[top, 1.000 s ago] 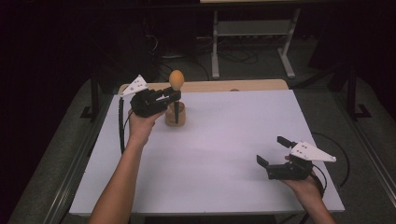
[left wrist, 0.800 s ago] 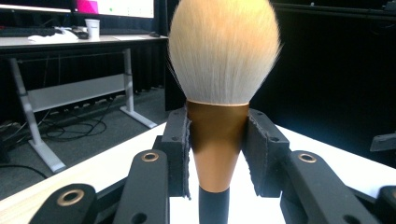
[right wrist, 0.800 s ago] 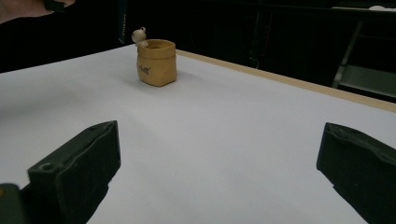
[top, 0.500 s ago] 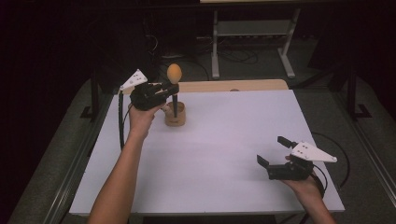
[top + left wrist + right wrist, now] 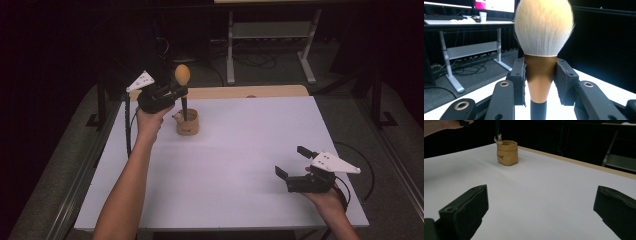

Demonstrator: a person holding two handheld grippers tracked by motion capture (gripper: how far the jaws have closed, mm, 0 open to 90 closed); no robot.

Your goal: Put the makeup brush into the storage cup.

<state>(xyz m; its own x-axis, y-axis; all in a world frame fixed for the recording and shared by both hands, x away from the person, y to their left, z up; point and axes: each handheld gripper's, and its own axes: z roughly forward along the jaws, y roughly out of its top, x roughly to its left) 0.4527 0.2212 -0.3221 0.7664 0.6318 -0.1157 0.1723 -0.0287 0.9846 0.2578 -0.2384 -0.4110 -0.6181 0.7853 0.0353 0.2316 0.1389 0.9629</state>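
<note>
Currently the left claw [image 5: 176,93] is clamped on the makeup brush [image 5: 183,92], its black pads pressing both sides of the copper ferrule [image 5: 540,75] just below the pale bristle head [image 5: 543,26]. The brush stands upright in the grip, bristles above the claw, dark handle [image 5: 184,107] running down below it. Directly beneath the left claw sits the small tan pouch [image 5: 188,123] on the white counter [image 5: 240,165]; the handle's lower end stands at or just inside the pouch mouth, and whether it touches the rim cannot be told. The right claw [image 5: 296,165] rests on the counter well apart from the pouch, jaws spread wide with nothing between them. Judged from this, the step in hand is moving the brush into or out of the pouch. Risk 1: the ferrule tapers toward the handle, so a light clamp may let the brush slide down or tilt in the pads. Risk 2: the pouch looks soft and light and nothing steadies it; a sideways drag of the handle against the rim may tip it over. Risk 3: an off-centre descent may land the handle tip on the rim and crush the pouch wall.
</note>
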